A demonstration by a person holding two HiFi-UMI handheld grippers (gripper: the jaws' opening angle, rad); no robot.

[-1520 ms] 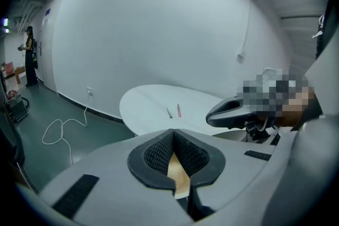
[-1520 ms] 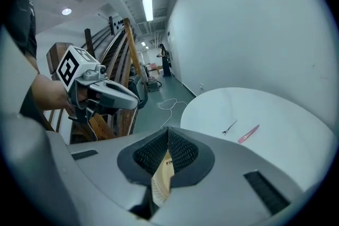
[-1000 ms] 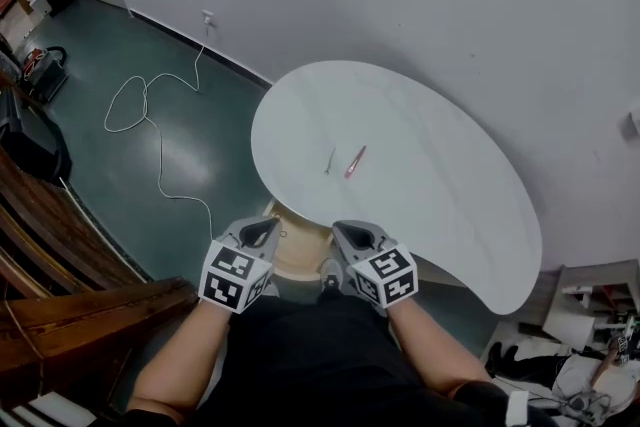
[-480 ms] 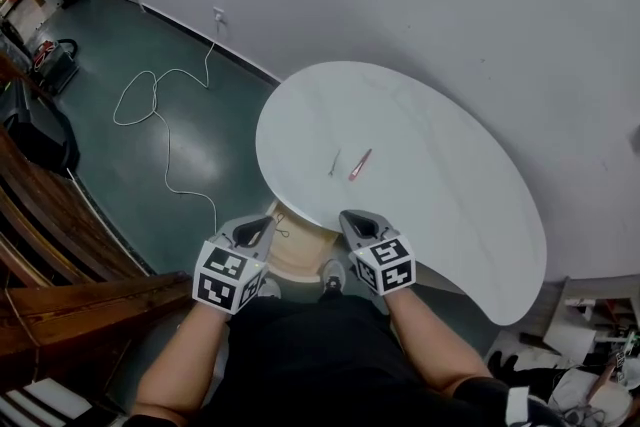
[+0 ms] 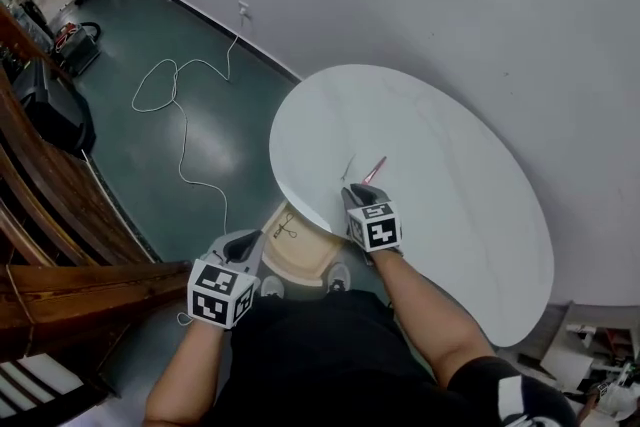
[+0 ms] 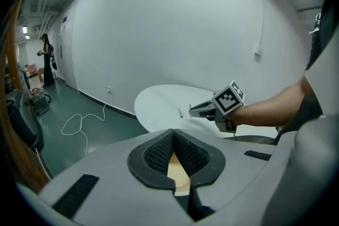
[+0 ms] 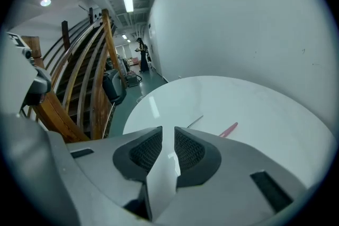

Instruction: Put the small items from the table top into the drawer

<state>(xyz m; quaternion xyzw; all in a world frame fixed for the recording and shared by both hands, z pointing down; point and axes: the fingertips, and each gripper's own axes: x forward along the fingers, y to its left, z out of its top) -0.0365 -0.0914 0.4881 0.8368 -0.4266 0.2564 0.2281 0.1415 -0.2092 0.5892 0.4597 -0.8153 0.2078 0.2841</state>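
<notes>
While left tongs (image 5: 243, 244) hang low | right tongs (image 5: 358, 196) extended over table (image 5: 450, 170)

Table top (image 5: 450, 185) at frame centre reads smooth, white and faintly glossy, and there's a soft sheen on the dark green floor (image 5: 190, 145) in the upper left too. Pale, unpainted-looking wood on the drawer (image 5: 295, 255) below the table edge, darker varnished wood on the railings (image 5: 50, 205) at left. On the left gripper (image 6: 173, 135), a matt grey plastic shell and black, finely ribbed pads (image 6: 156, 153).
</notes>
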